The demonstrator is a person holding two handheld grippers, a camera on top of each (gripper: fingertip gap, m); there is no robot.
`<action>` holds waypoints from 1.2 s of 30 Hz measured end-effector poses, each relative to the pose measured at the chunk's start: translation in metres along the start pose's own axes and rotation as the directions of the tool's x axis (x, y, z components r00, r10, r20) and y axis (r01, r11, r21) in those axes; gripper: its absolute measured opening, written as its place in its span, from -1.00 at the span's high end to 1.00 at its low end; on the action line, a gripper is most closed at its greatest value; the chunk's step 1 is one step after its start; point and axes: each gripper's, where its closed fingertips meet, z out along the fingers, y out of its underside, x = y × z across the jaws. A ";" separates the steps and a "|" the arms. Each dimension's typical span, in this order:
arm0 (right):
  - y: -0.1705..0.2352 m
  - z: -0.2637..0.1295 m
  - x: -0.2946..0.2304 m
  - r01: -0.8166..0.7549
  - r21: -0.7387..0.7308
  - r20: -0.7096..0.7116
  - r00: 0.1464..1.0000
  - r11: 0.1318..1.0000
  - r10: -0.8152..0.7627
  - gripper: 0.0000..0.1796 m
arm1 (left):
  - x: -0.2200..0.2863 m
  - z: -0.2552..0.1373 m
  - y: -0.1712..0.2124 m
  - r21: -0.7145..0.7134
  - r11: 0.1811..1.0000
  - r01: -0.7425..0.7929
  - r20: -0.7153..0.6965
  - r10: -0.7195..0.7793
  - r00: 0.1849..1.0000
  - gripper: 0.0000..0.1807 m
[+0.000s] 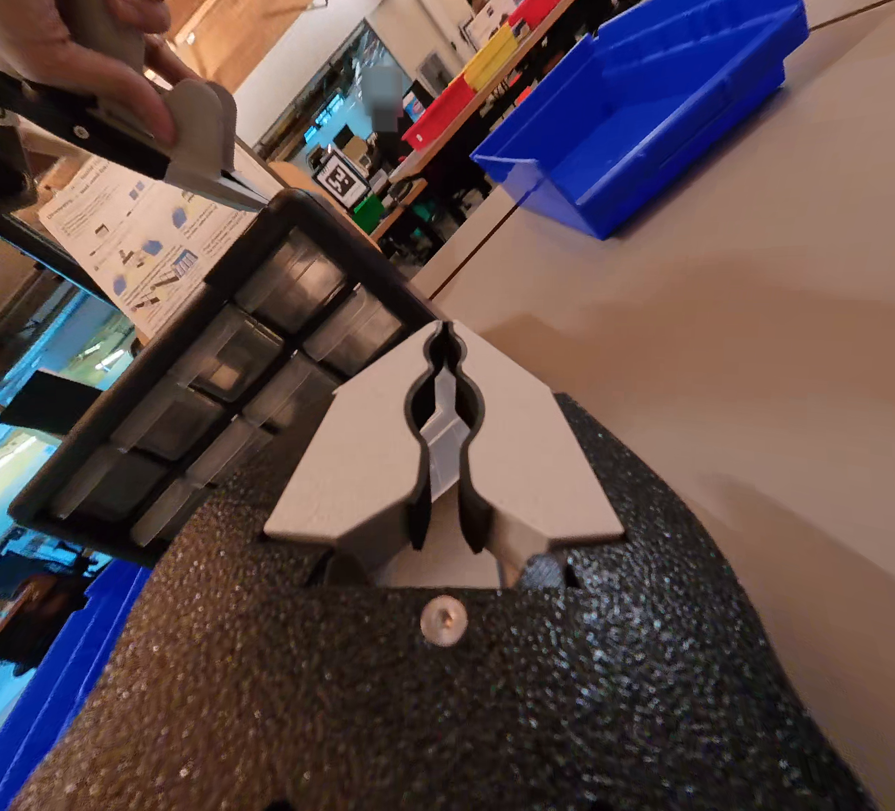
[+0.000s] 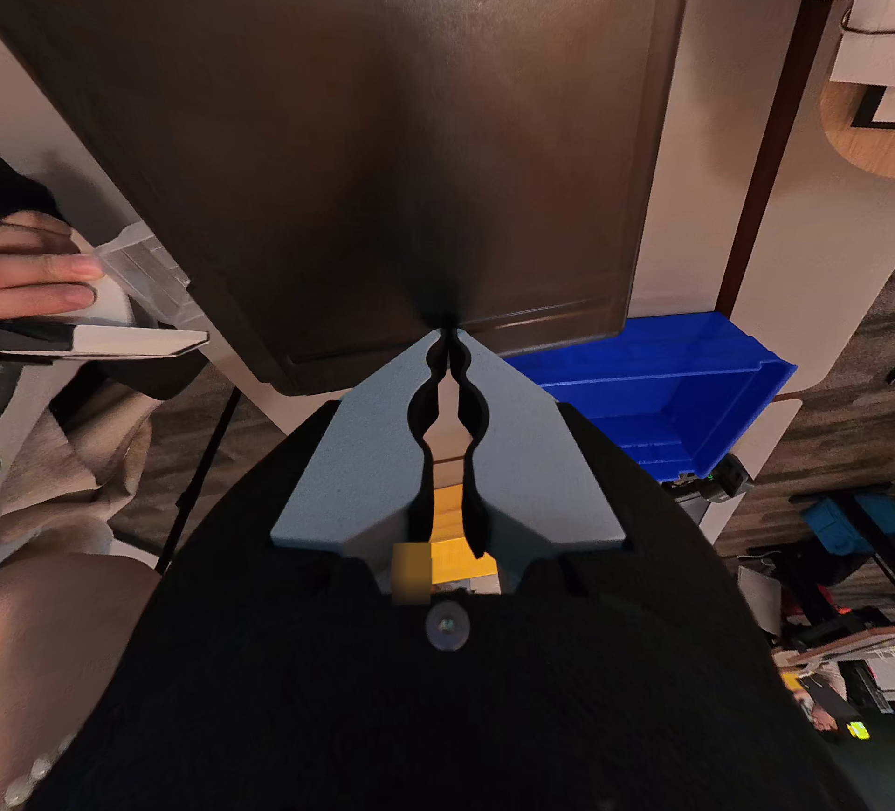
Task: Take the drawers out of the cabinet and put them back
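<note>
The black cabinet (image 1: 310,216) with clear drawers (image 1: 290,279) stands on the table to the left in the left wrist view. My left gripper (image 1: 444,327) is shut at its lower front corner. A clear plastic drawer part (image 1: 443,439) runs along the slit between its fingers. In the right wrist view that clear drawer (image 2: 145,265) sticks out of the cabinet's front beside the left gripper (image 2: 193,344). My right gripper (image 2: 448,332) is shut with nothing between its pads. Its tips rest on the edge of the cabinet's dark top (image 2: 387,110). It also shows on the cabinet's top corner in the left wrist view (image 1: 252,202).
An empty blue bin (image 1: 678,100) lies on the beige table (image 1: 702,376) to the right of the cabinet; it also shows in the right wrist view (image 2: 654,400). A printed leaflet (image 1: 135,245) stands behind the cabinet. Another blue bin edge (image 1: 48,691) is at the lower left.
</note>
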 end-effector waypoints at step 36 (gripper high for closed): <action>0.000 -0.001 0.001 -0.073 0.065 0.002 0.997 0.995 0.073 1.00 | -0.015 0.025 0.071 0.080 0.855 -0.512 0.034 0.511 0.859 1.00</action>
